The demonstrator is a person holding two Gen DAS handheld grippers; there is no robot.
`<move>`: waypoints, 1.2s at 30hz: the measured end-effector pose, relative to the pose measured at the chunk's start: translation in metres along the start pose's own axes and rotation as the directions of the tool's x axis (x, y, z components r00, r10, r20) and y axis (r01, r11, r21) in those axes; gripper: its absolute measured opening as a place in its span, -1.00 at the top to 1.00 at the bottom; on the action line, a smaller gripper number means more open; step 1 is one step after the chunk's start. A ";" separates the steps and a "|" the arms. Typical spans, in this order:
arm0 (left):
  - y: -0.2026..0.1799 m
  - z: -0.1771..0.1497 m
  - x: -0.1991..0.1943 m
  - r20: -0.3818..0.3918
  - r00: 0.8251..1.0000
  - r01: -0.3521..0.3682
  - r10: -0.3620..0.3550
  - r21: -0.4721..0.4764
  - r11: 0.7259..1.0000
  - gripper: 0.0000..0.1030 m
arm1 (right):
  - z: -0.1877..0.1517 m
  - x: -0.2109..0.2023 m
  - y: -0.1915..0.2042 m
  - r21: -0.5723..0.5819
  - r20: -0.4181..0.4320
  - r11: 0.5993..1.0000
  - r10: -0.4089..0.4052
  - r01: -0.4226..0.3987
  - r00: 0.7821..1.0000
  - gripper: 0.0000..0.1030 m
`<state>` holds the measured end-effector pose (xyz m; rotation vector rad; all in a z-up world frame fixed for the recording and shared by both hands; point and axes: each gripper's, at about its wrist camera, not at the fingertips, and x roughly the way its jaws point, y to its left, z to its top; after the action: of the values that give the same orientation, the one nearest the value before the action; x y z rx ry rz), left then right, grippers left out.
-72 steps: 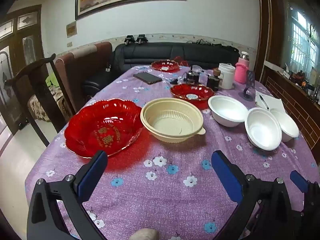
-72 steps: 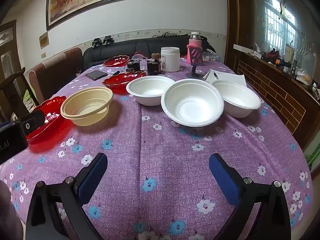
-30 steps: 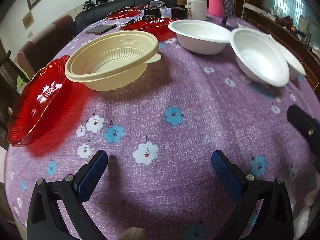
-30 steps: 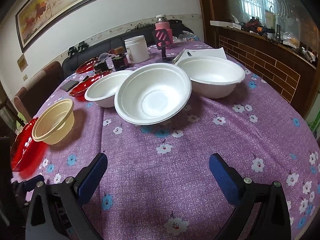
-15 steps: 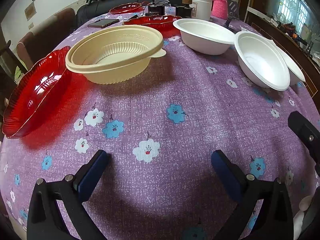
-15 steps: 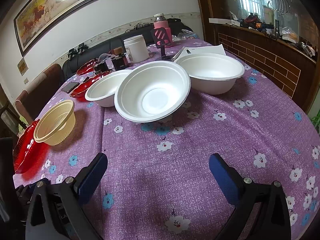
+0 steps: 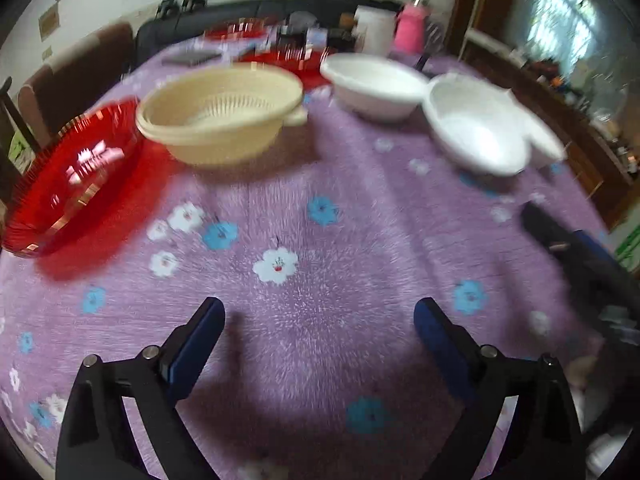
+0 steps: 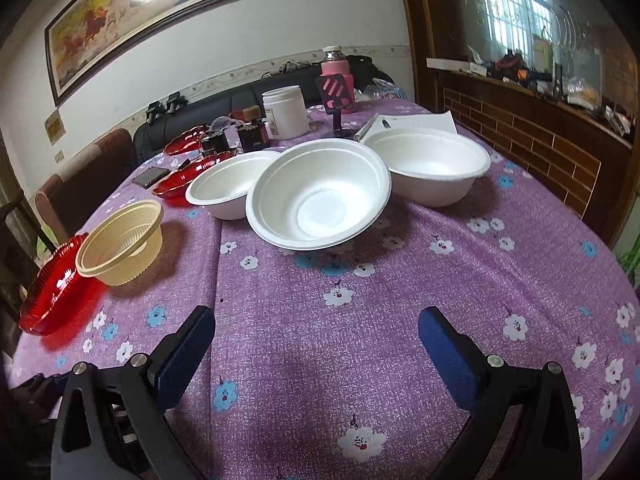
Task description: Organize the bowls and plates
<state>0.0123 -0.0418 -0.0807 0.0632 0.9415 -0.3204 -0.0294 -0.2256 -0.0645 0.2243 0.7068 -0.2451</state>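
Note:
On the purple flowered tablecloth a cream plastic bowl (image 7: 220,114) (image 8: 120,242) stands beside a red plate (image 7: 72,176) (image 8: 52,286) at the left. Three white foam bowls sit further right: a far one (image 7: 374,86) (image 8: 228,184), a tilted middle one (image 7: 476,134) (image 8: 318,194) and a right one (image 8: 428,164). Two more red plates (image 8: 188,174) lie behind. My left gripper (image 7: 318,322) hovers over bare cloth in front of the cream bowl, its jaws closing with nothing between them. My right gripper (image 8: 316,326) is open over bare cloth before the tilted white bowl.
At the back stand a white jar (image 8: 286,110), a pink bottle (image 8: 336,76), dark small items (image 8: 250,132), a phone (image 8: 150,176) and papers (image 8: 420,122). A sofa and chairs lie beyond. A brick-faced counter (image 8: 540,136) runs along the right. The right gripper's body (image 7: 576,252) shows in the left view.
The left wrist view has swung upward and blurred, with the bowls now lower in frame and the far wall visible. Its fingers stand slightly closer together. The right view has barely shifted.

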 end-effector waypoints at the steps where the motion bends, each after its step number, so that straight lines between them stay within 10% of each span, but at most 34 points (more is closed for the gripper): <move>1: 0.004 0.001 -0.014 0.043 0.999 0.006 -0.007 0.002 1.000 -0.85 | 0.001 -0.003 0.006 -0.034 0.002 0.999 -0.007 0.007 1.000 -0.99; 8: 0.097 0.015 -0.089 0.217 0.973 -0.043 0.076 -0.153 0.987 -0.86 | 0.026 -0.036 0.066 -0.173 -0.030 0.957 0.233 -0.234 0.972 -0.99; 15: 0.221 0.037 -0.094 0.176 0.948 -0.193 0.267 -0.351 0.916 -0.86 | 0.039 0.017 0.144 0.028 -0.298 0.813 0.562 -0.582 0.771 -0.99; 25: 0.303 0.077 -0.037 0.089 0.972 -0.157 0.215 -0.433 0.888 -0.86 | 0.034 0.095 0.220 0.184 -0.403 0.803 0.588 -0.567 0.701 -0.75; 32: 0.316 0.091 0.008 0.009 0.986 -0.144 0.164 -0.434 0.889 -0.84 | 0.032 0.104 0.247 0.133 -0.424 0.838 0.531 -0.530 0.733 -0.52; 36: 0.320 0.089 0.026 -0.069 0.990 -0.140 0.122 -0.433 0.891 0.35 | 0.028 0.116 0.255 0.136 -0.454 0.835 0.531 -0.534 0.715 0.17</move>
<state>0.1916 0.2388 -0.0767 -0.2807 1.0249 0.0240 0.1481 -0.0089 -0.0905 0.4863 1.0994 0.3911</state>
